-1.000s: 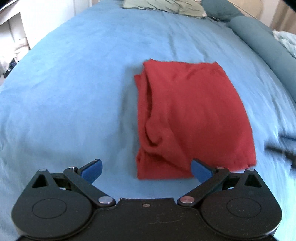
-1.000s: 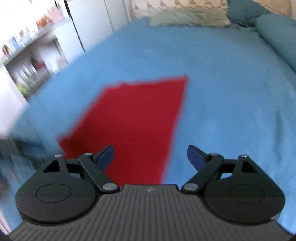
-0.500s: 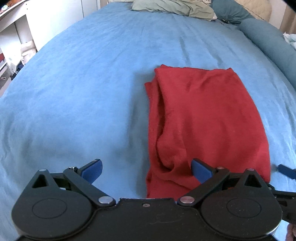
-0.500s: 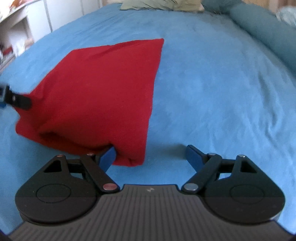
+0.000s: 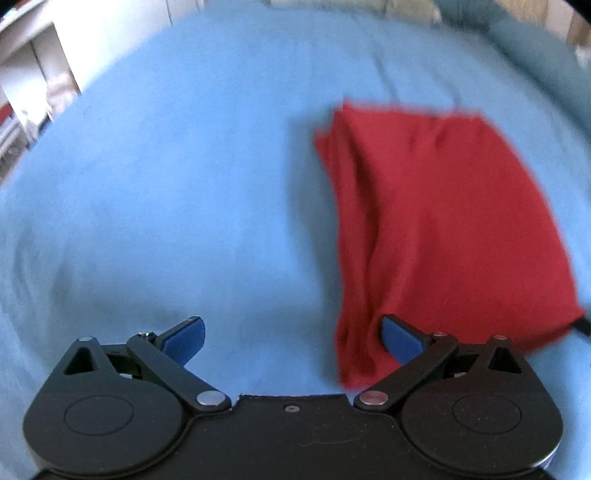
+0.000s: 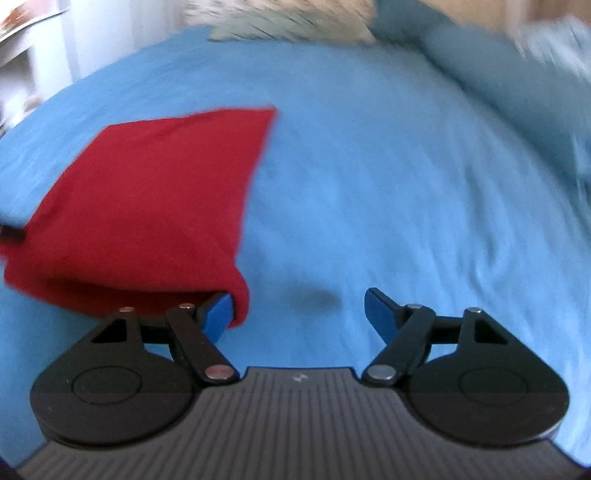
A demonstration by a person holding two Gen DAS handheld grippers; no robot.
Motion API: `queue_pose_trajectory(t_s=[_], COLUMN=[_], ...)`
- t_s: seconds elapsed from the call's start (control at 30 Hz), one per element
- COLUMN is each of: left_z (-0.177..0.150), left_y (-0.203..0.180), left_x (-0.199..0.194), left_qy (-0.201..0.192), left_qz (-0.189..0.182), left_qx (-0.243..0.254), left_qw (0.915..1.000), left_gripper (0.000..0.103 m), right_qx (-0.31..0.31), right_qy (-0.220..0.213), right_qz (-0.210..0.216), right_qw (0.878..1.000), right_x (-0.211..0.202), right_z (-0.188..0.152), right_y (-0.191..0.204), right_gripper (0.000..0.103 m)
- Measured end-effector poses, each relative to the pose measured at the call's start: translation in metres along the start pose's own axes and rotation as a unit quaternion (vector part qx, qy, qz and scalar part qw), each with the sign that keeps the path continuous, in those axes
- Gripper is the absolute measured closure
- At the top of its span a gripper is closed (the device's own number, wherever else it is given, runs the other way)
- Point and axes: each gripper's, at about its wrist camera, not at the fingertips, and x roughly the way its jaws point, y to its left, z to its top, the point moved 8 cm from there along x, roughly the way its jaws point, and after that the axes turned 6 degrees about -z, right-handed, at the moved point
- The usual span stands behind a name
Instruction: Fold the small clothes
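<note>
A folded red garment (image 5: 439, 229) lies on the blue bed cover (image 5: 166, 184). In the left wrist view it sits right of centre, and my left gripper (image 5: 291, 338) is open, its right finger pad against the garment's near left corner. In the right wrist view the garment (image 6: 147, 206) lies at the left, its near edge lifted. My right gripper (image 6: 299, 314) is open, its left finger pad tucked under the garment's near right corner. Both views are blurred by motion.
Pale green pillows (image 6: 291, 26) and a teal bolster (image 6: 498, 81) lie at the far end and right side of the bed. White shelves (image 5: 33, 92) stand beyond the bed's left edge.
Both grippers have come closer to the garment's near edge. The right gripper's left finger now sits under the near right corner, and that edge has lifted.
</note>
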Motion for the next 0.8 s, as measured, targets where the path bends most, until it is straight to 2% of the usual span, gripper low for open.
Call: queue_pose_trajectory(t_s=[0.03,0.1,0.27,0.37,0.43,0.47,0.5,0.6,0.67,0.73,0.8], left_z=[-0.008,-0.015,-0.004,0.015,0.033,0.042,0.052,0.076,0.087,0.096,0.101], left_y=[0.000,0.001,-0.002,-0.007,-0.010,-0.011,-0.011,-0.008,-0.009,-0.011,-0.012], left_x=[0.006,0.006,0.003,-0.025,-0.049,-0.060,-0.067,-0.068,-0.056,-0.037,-0.013], left_qy=[0.009,-0.011,-0.001,-0.024,-0.049,-0.063,-0.073,-0.067,-0.052,-0.039,-0.022], left_qz=[-0.004,-0.011,-0.001,0.005,0.009,0.008,0.002,-0.045,-0.090,-0.133,-0.152], left_qx=[0.000,-0.007,-0.010,0.012,0.031,0.036,0.037,0.018,0.003,-0.010,-0.018], left_qw=[1.0000,0.9999,0.9999,0.9996,0.9983,0.9974,0.9967,0.9966,0.9946,0.9903,0.9880], left_gripper=[0.001,0.001,0.003,0.005,0.001,0.000,0.000,0.000,0.000,0.000,0.001], right_qx=[-0.004,-0.017,-0.051,-0.048,-0.037,-0.034,-0.029,-0.003,0.016,0.028,0.040], right_qy=[0.007,0.013,0.018,0.019,0.015,0.018,0.026,0.031,0.033,0.056,0.083], right_qz=[-0.002,-0.008,0.009,0.051,0.087,0.097,0.109,0.140,0.159,0.177,0.189], right_qw=[1.000,1.000,0.998,0.997,0.995,0.994,0.993,0.990,0.987,0.982,0.978], right_x=[0.003,0.006,0.004,-0.012,-0.031,-0.035,-0.038,-0.041,-0.037,-0.022,0.000], right_z=[-0.005,-0.011,-0.003,0.011,0.027,0.036,0.047,0.080,0.097,0.106,0.109], right_y=[-0.001,-0.005,-0.014,-0.026,-0.032,-0.033,-0.035,-0.035,-0.032,-0.023,-0.011], right_gripper=[0.012,0.012,0.010,0.010,0.007,0.000,0.000,0.000,0.000,0.000,0.000])
